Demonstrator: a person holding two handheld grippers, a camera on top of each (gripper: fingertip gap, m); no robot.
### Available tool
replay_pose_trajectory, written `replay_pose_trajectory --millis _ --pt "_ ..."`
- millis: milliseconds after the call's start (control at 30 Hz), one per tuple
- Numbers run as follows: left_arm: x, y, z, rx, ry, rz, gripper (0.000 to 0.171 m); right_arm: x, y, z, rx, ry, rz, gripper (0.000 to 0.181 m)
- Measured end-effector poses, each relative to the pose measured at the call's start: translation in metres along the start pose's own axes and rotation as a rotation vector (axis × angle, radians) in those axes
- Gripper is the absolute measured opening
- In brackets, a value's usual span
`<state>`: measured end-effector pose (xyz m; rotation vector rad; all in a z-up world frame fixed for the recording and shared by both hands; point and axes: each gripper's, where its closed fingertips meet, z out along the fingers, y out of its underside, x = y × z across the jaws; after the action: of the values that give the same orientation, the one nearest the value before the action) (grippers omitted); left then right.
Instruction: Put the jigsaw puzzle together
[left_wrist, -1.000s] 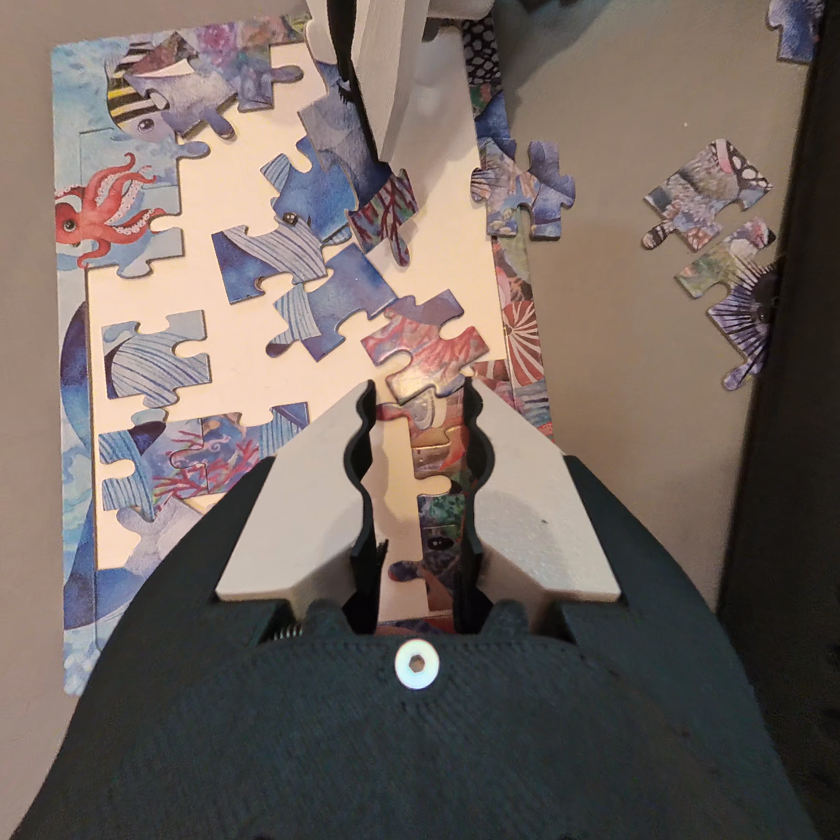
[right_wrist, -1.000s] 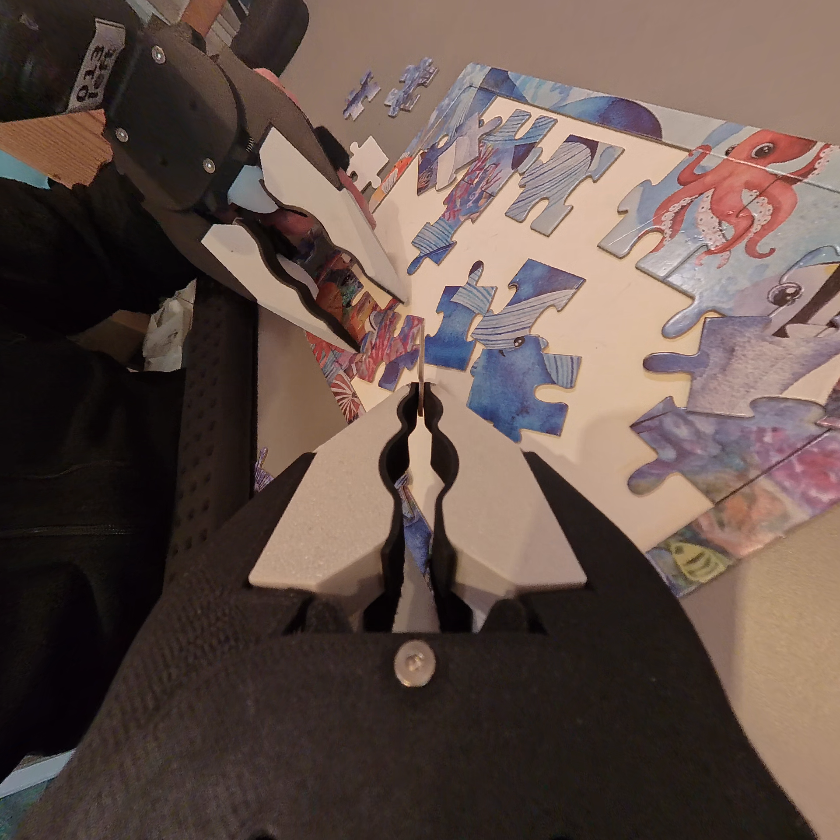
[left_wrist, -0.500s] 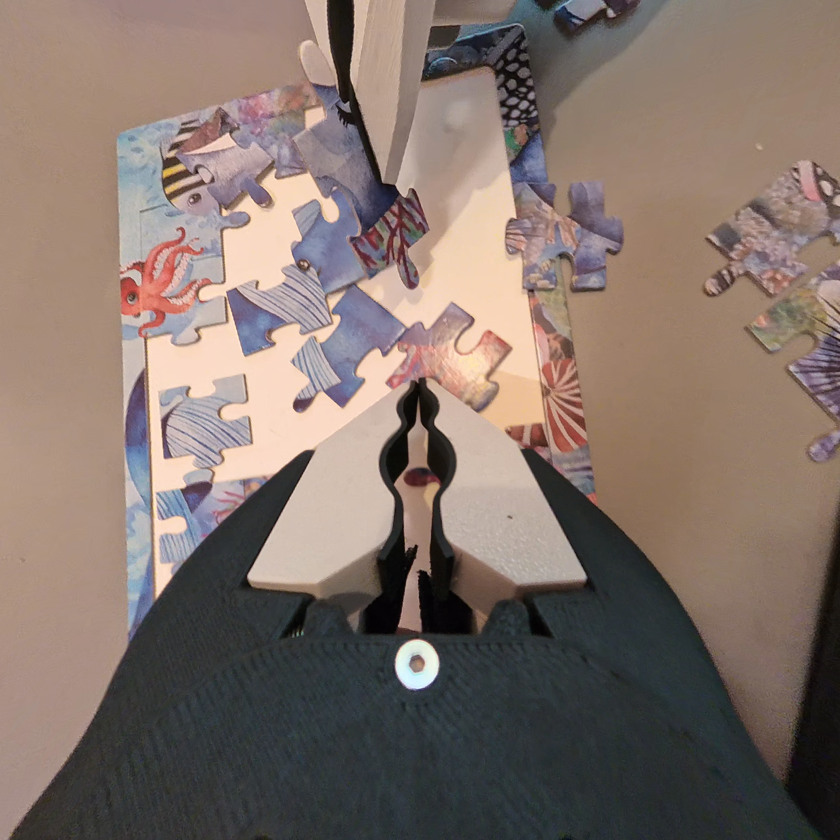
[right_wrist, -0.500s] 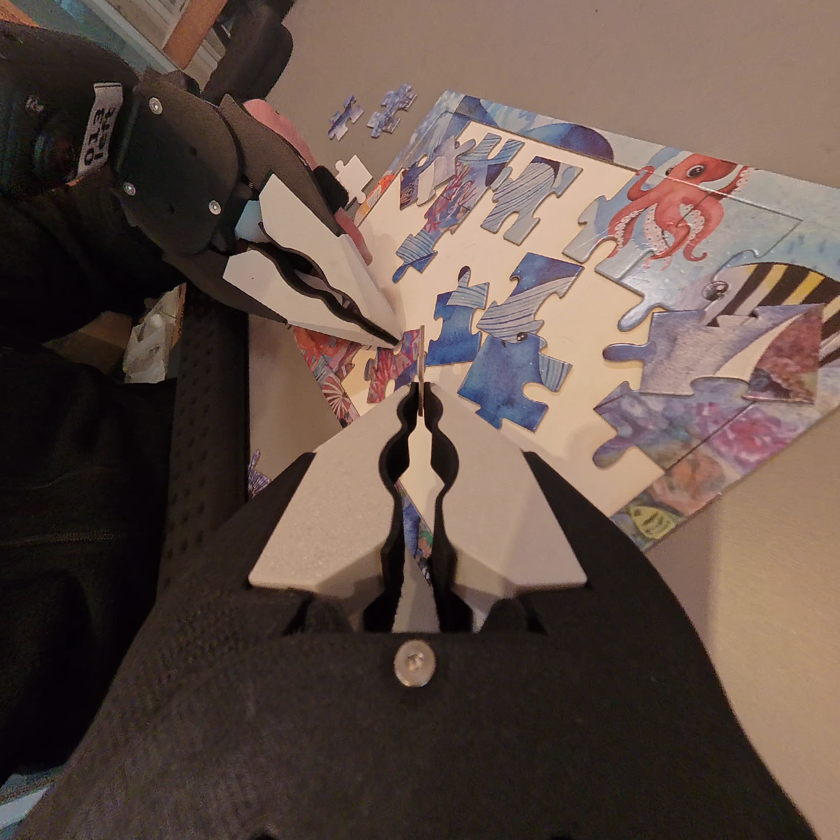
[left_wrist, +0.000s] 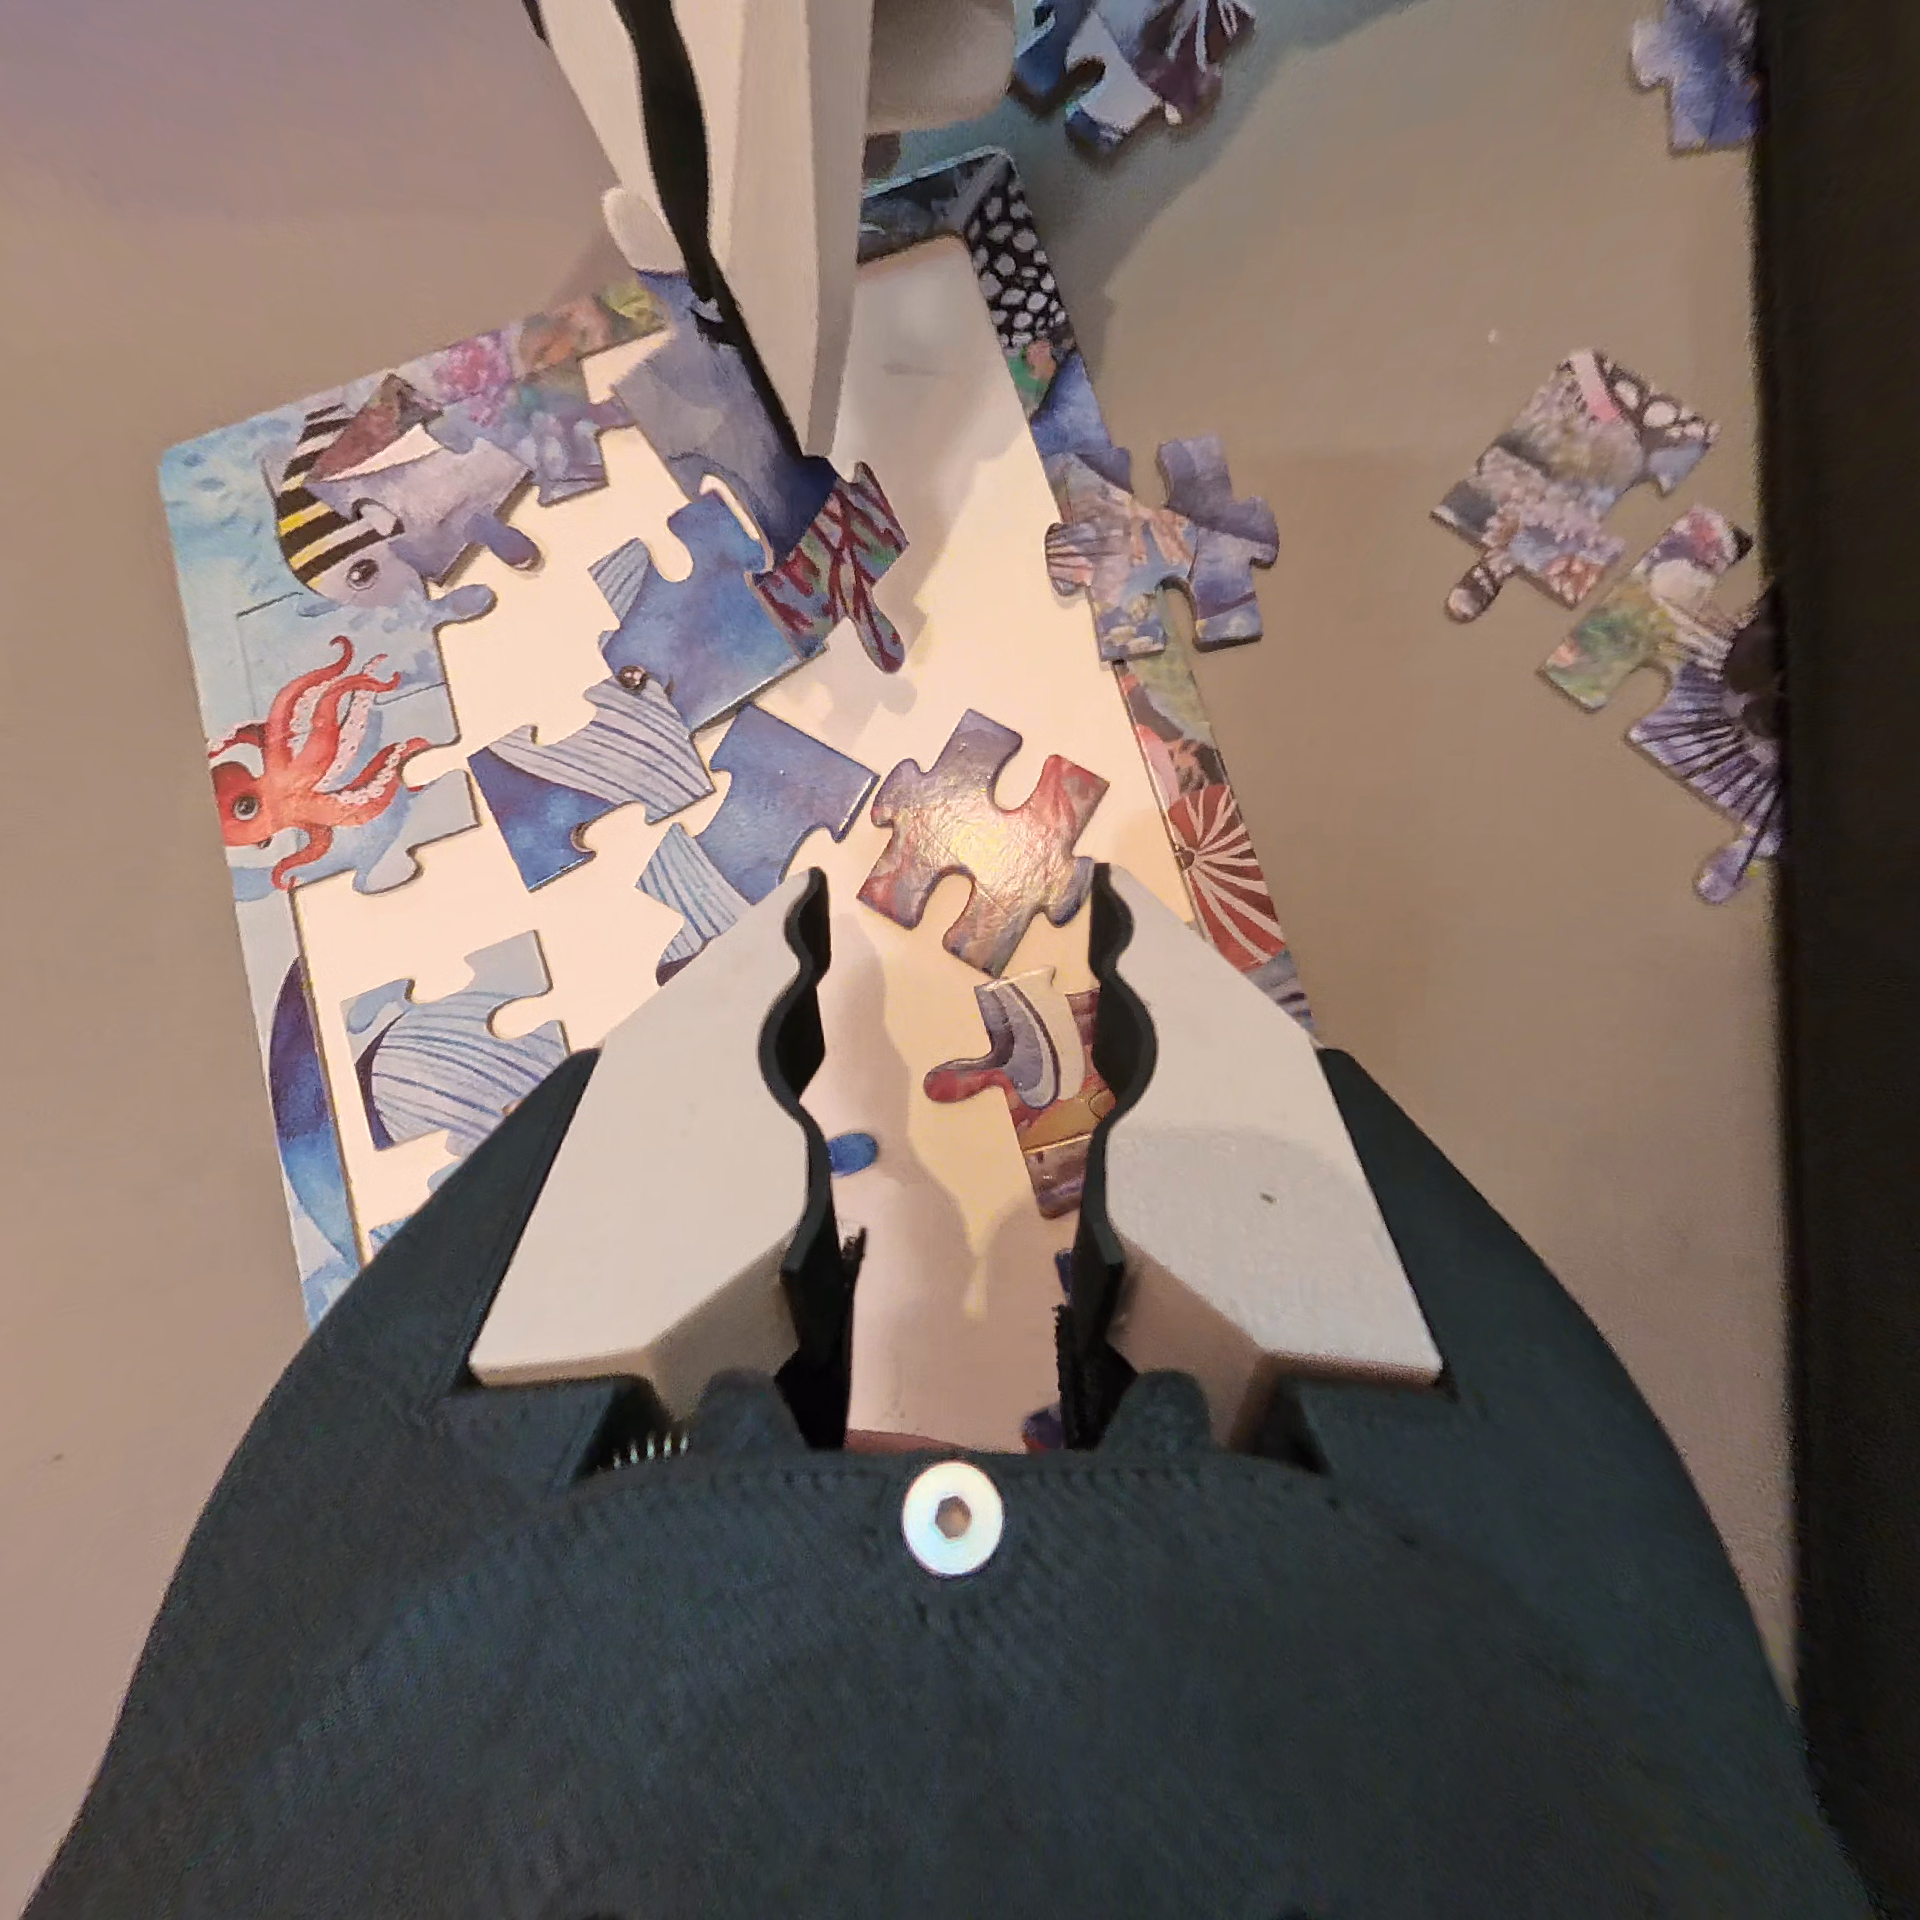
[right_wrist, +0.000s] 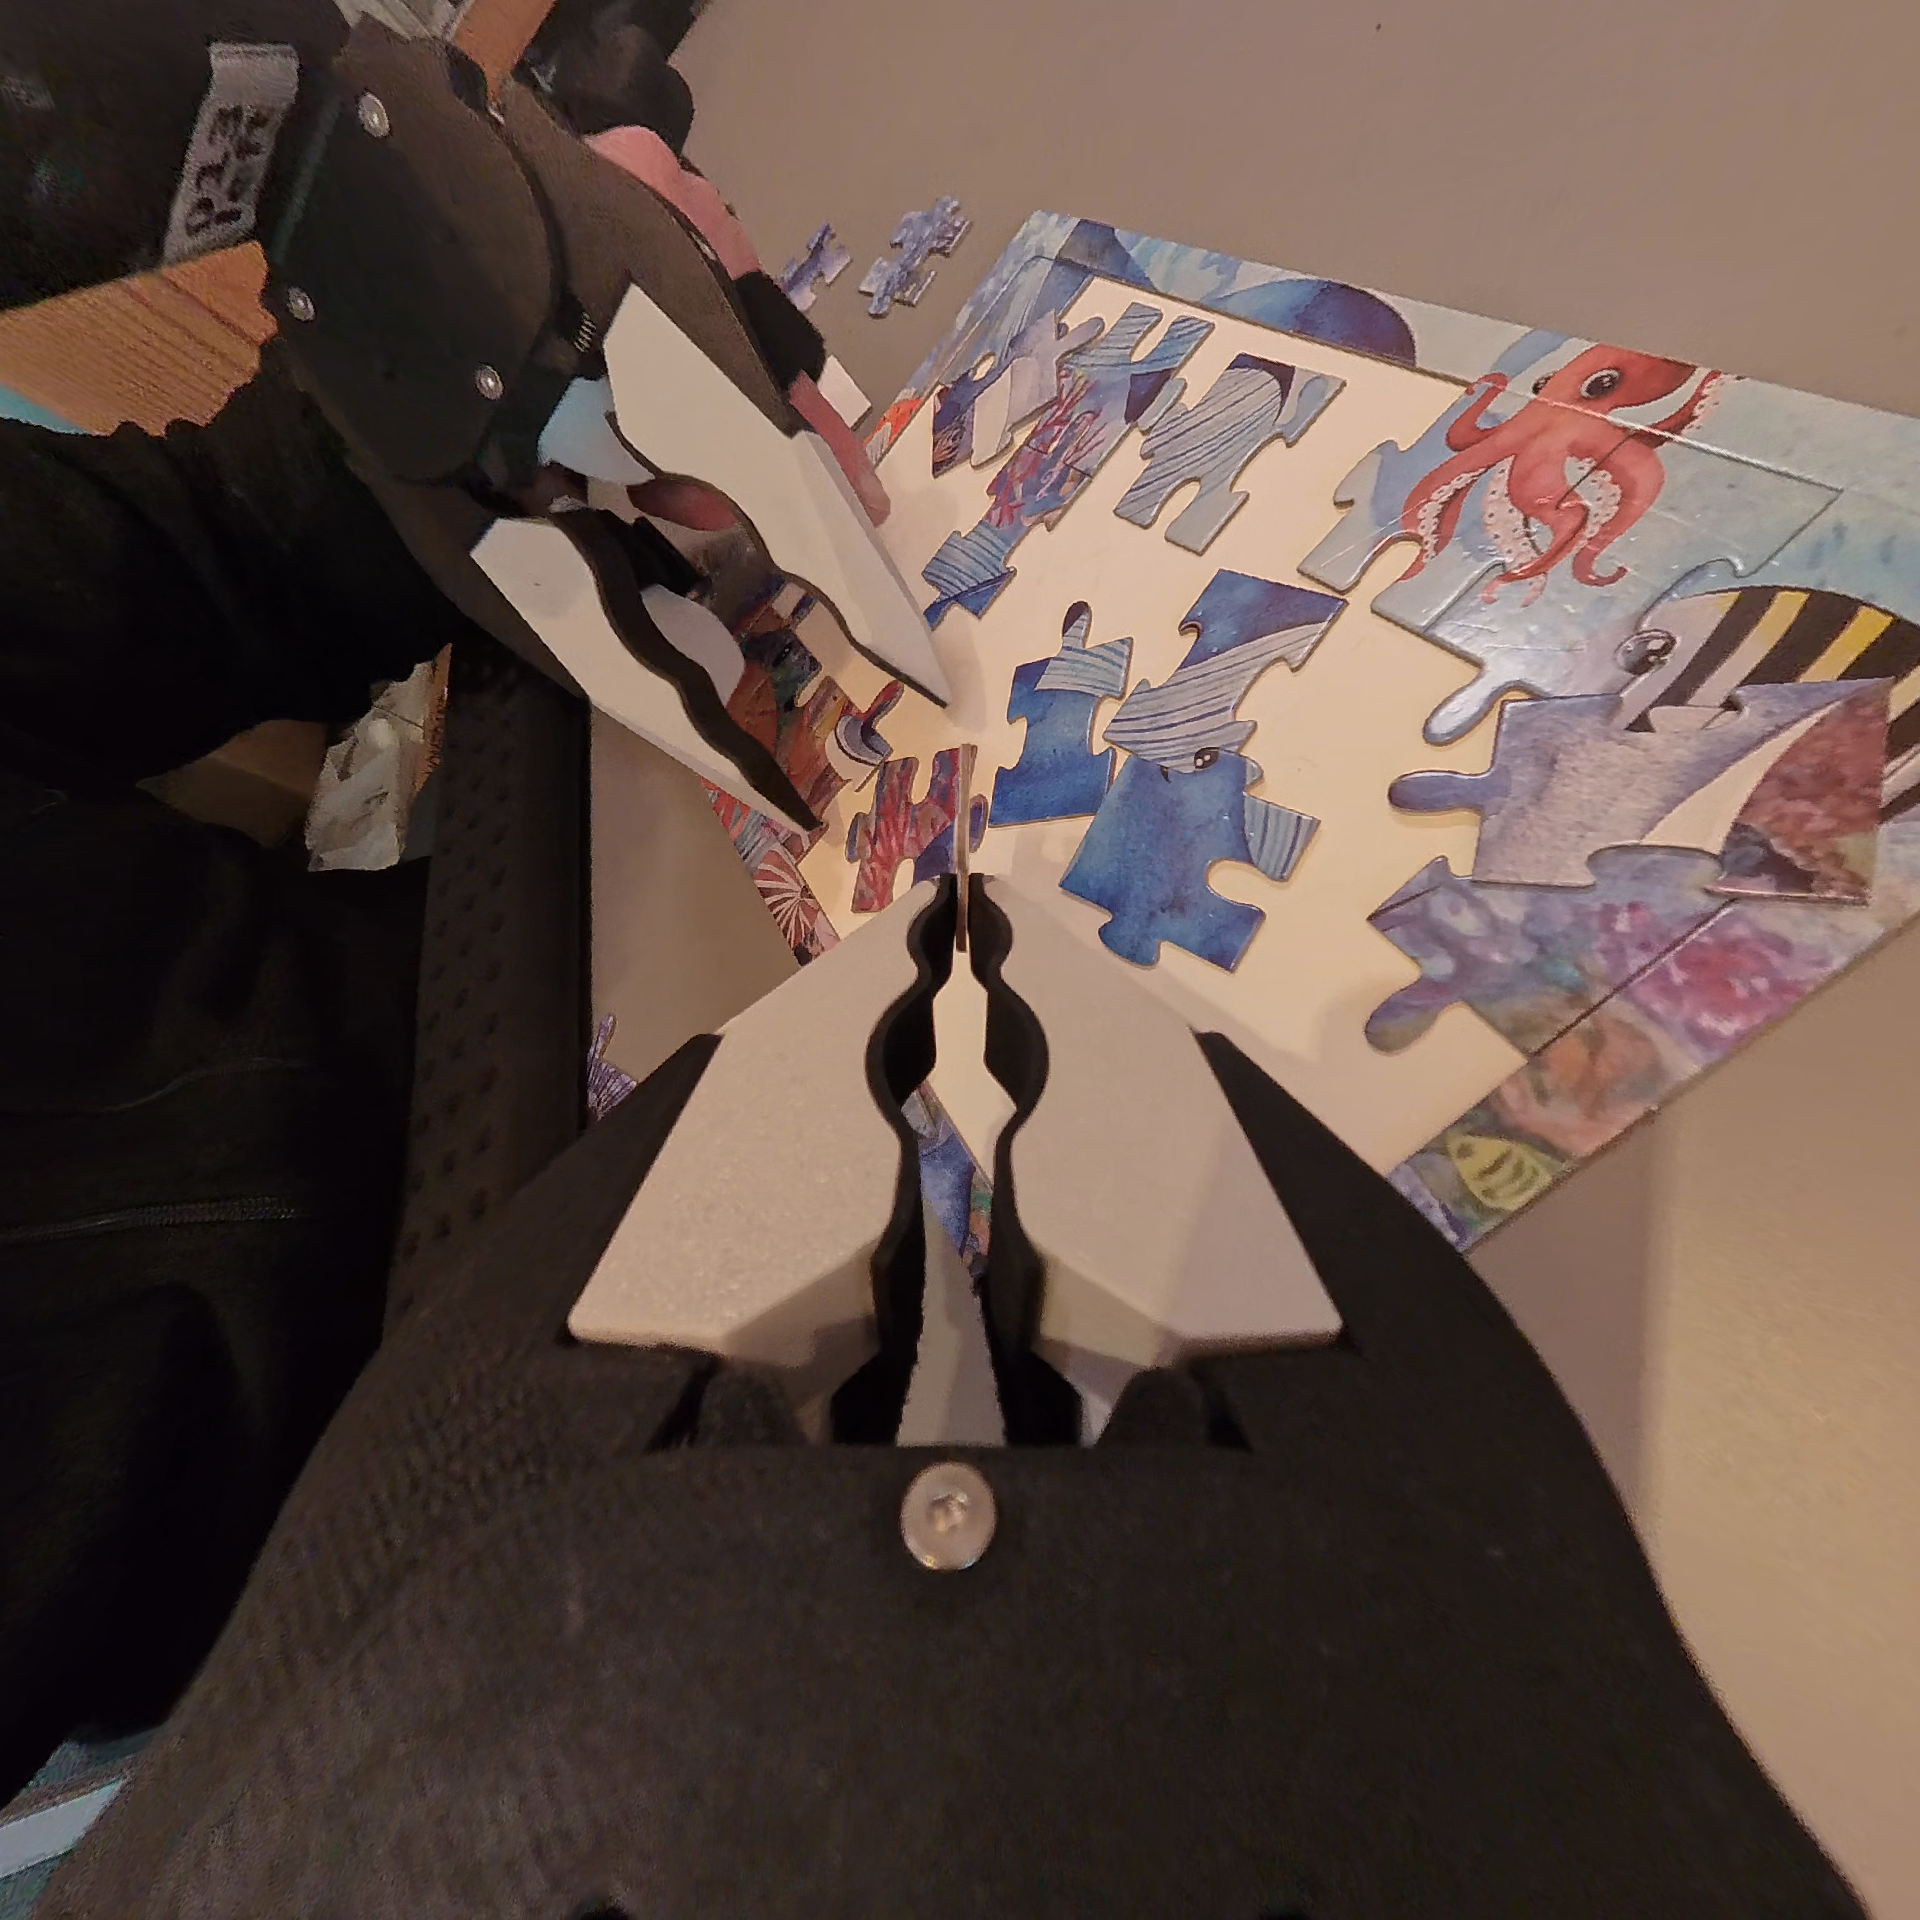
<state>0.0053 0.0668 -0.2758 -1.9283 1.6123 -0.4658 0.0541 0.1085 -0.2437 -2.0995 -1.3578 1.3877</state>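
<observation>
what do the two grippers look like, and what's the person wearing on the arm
Both grippers, left gripper and right gripper, have dark textured printed bodies, a silver screw at the centre, and pale wedge fingers lined with wavy black pads. The left one bears a white tag. The arm behind it wears a black sleeve.

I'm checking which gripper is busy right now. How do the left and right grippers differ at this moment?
The left gripper is open and holds nothing; the right gripper is shut on a puzzle piece.

The left gripper hovers over a red coral piece lying flat on the puzzle board; the right gripper's piece stands on edge.

Both have white fingers on dark bodies.
</observation>
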Motion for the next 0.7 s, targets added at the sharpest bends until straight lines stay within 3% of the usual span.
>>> replay_pose_trajectory --millis 67,400,700 --pt "0.002 0.007 0.008 -0.036 0.005 0.021 0.048 0.0 0.0 0.0 -0.001 -0.004 0.003 0.0" --pt "-0.012 -0.009 0.021 0.009 -0.091 -0.043 0.045 0.006 -0.005 -0.01 0.032 0.016 0.013 0.0" --pt "-0.039 -0.021 0.034 -0.044 -0.199 -0.094 0.026 0.017 -0.007 -0.018 0.064 0.057 0.029 0.0"
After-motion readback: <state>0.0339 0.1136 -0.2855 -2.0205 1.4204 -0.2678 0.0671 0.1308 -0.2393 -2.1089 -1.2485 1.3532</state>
